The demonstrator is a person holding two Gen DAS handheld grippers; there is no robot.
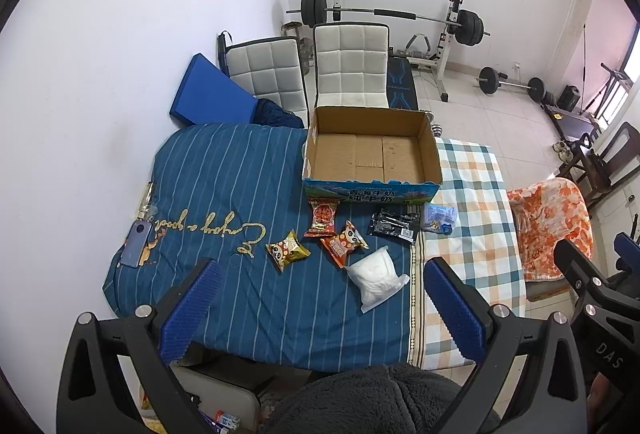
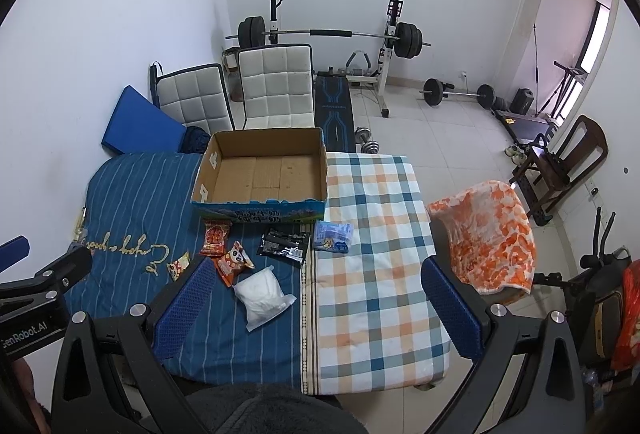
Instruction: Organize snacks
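An empty cardboard box (image 1: 370, 154) (image 2: 262, 170) stands at the far side of the cloth-covered table. In front of it lie a red packet (image 1: 323, 217) (image 2: 216, 232), an orange panda packet (image 1: 345, 243) (image 2: 234, 261), a gold panda packet (image 1: 287, 249) (image 2: 179, 265), a black packet (image 1: 395, 225) (image 2: 285, 241), a blue clear packet (image 1: 439, 217) (image 2: 333, 235) and a white bag (image 1: 376, 277) (image 2: 262, 294). My left gripper (image 1: 320, 308) hovers open above the near table edge, nothing between its fingers. My right gripper (image 2: 316, 308) is open too, held over the checked cloth.
A phone (image 1: 137, 243) lies at the table's left edge. Two white chairs (image 1: 350, 64) and a blue cushion (image 1: 212, 90) stand behind the box, with a barbell rack (image 1: 388, 12) beyond. An orange blanket (image 2: 490, 240) drapes a seat on the right.
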